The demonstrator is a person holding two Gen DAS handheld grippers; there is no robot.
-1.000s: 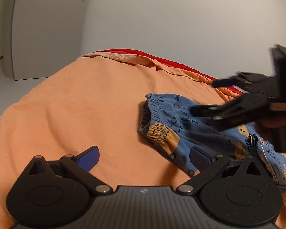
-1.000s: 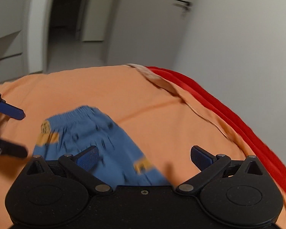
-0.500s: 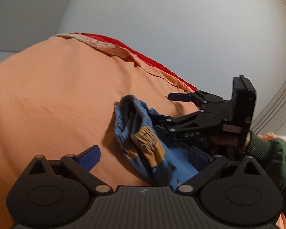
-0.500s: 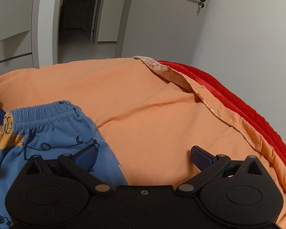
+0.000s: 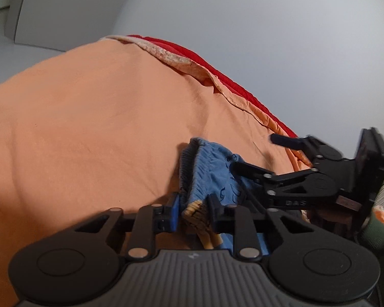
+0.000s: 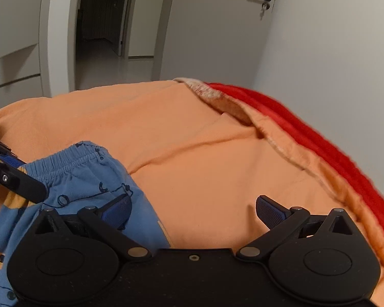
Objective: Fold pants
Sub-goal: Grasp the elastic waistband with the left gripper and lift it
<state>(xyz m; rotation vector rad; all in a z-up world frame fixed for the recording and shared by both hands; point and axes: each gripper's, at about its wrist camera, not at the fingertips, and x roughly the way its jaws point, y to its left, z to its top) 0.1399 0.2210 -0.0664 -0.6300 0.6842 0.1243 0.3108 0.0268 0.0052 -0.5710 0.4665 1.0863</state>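
Pants (image 5: 212, 171), blue with dark line print and orange patches, bunched on the orange sheet (image 5: 94, 128). Elastic waistband (image 6: 71, 161) turned toward the far end of the bed, gathered and standing up in a ridge.

Left gripper (image 5: 193, 211) closed down on a fold at the waistband corner; orange patch (image 5: 195, 208) pinched between the two pads, fabric trailing back under the fingers toward the camera. Same gripper seen from the right wrist at the left edge (image 6: 20, 181), one dark finger lying across the waistband.

Right gripper (image 6: 193, 208) spread wide, nothing between the pads. Left pad (image 6: 116, 211) over the blue cloth near its right edge, contact not clear; right pad (image 6: 270, 212) above bare sheet. From the left wrist, same gripper (image 5: 253, 153) reaching in from the right, lower finger over the pants, upper finger up over the sheet.

Red blanket (image 6: 320, 138) along the wall side beyond the sheet's hem. Door (image 6: 217, 25) with a dark handle beyond the bed.
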